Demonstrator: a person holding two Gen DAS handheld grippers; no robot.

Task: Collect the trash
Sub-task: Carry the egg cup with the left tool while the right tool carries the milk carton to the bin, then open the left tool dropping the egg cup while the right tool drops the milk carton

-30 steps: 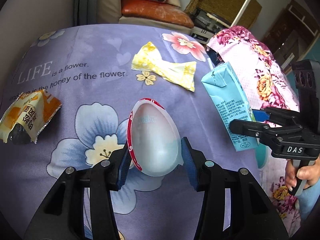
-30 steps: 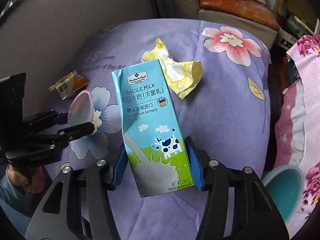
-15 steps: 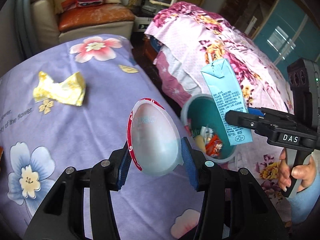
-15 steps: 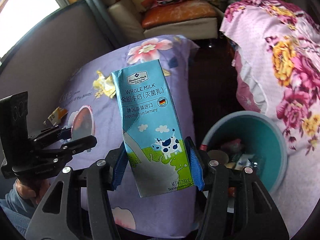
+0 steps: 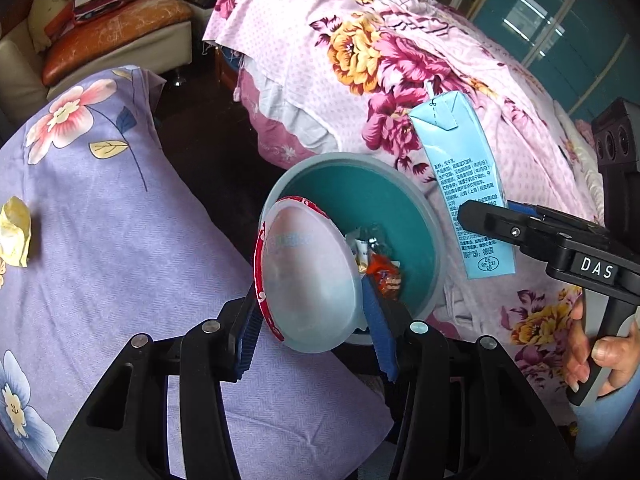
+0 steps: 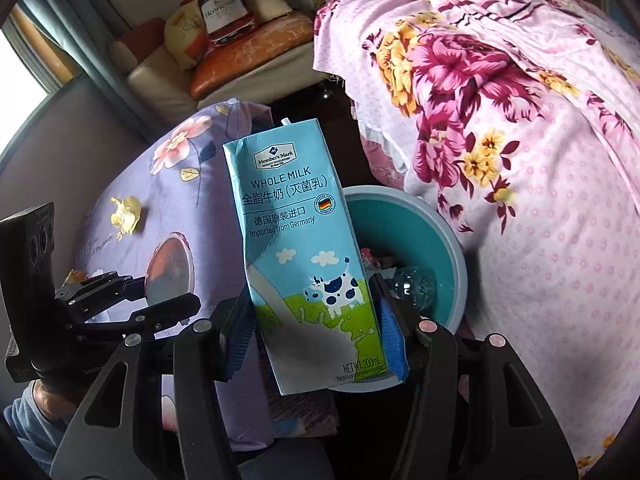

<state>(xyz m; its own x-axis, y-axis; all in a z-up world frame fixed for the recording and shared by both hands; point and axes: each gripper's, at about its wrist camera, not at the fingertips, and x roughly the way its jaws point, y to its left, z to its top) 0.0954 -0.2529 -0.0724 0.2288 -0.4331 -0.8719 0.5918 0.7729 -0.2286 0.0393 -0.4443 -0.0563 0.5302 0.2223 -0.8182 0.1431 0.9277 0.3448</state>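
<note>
My left gripper [image 5: 310,338] is shut on a white plastic cup with a red rim [image 5: 308,276], held over the near edge of a teal bin [image 5: 416,204]. In that same view the right gripper [image 5: 486,222] holds a light blue milk carton [image 5: 460,168] over the bin's right rim. Seen from the right wrist, my right gripper [image 6: 316,338] is shut on the milk carton [image 6: 300,248], with the bin [image 6: 416,224] just behind it. The left gripper [image 6: 160,296] with the cup [image 6: 170,268] is at the left there. Wrappers and a clear bottle lie in the bin.
A yellow crumpled wrapper [image 5: 14,236] lies on the purple flowered cloth [image 5: 100,208] at the left. A bed with a pink flowered cover [image 5: 400,52] rises behind the bin. A sofa seat [image 5: 116,32] with a red bag stands at the back left.
Both grippers have swung right, from over the purple cloth to the teal bin, each still holding its item. The orange wrapper has left the left wrist view.
</note>
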